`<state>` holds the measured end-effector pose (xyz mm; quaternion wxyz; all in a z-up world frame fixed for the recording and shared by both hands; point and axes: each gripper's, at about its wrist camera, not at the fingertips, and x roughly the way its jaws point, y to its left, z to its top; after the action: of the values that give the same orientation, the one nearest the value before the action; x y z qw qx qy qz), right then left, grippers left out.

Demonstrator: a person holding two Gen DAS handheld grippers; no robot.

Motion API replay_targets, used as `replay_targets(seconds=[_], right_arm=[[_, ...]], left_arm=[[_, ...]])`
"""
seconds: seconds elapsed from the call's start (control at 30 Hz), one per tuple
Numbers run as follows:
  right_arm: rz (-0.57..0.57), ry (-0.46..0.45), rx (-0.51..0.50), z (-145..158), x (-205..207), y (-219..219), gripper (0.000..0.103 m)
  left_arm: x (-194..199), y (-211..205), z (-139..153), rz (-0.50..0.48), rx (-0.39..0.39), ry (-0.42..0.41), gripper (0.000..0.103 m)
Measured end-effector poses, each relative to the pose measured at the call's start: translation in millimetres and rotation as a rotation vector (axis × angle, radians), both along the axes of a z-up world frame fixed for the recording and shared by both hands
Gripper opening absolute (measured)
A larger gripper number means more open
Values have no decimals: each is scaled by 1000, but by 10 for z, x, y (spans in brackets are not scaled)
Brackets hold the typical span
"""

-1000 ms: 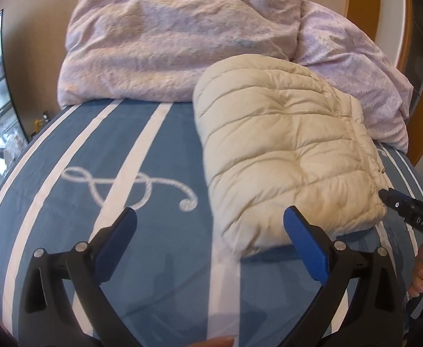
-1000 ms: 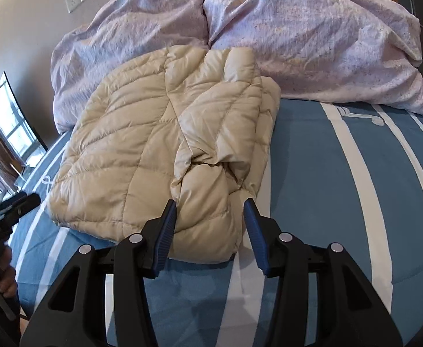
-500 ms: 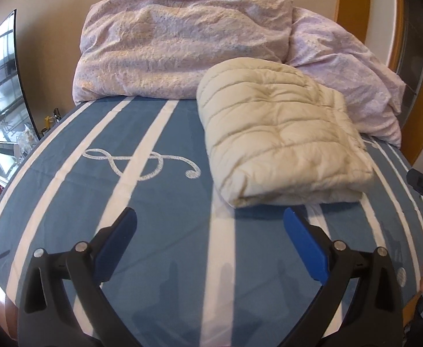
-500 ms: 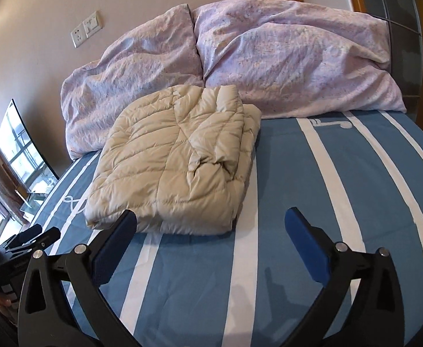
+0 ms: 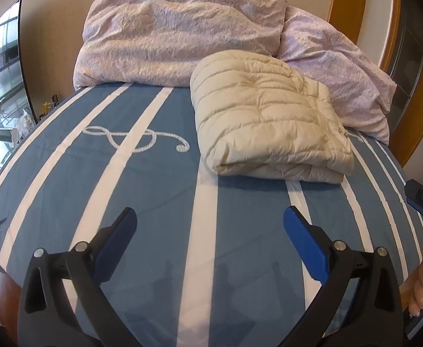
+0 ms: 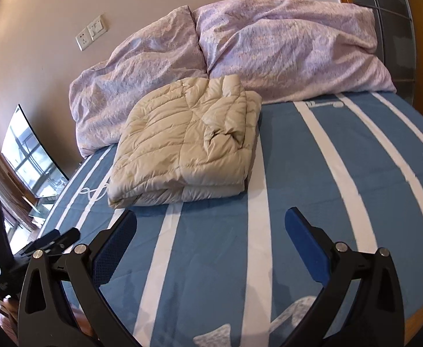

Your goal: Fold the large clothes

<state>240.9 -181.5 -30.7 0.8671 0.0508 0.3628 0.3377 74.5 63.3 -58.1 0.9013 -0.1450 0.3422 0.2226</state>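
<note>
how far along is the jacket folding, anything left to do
Done: the cream quilted puffer jacket lies folded in a compact rectangle on the blue white-striped bedspread, against the lilac pillows. In hand: nothing; the left gripper and right gripper are open and clear of it. Left: nothing obvious.

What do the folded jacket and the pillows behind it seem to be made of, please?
Jacket: looks like thin synthetic shell over puffy filling, cream with a slight sheen; stitched channels bulge between seams.
Pillows: probably woven cotton covers, matte lilac with a fine print; many soft creases. What fills them cannot be seen.
</note>
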Motion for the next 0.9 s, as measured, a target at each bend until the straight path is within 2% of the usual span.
replay_targets(seconds=[0.27, 0.9], right_arm=[[27, -5, -5, 5, -220, -22, 102], [58, -22, 3, 123, -465, 47, 102]], left_arm=[[-85, -149, -16, -28, -6, 14, 101], [-214, -329, 205, -80, -17, -17, 101]])
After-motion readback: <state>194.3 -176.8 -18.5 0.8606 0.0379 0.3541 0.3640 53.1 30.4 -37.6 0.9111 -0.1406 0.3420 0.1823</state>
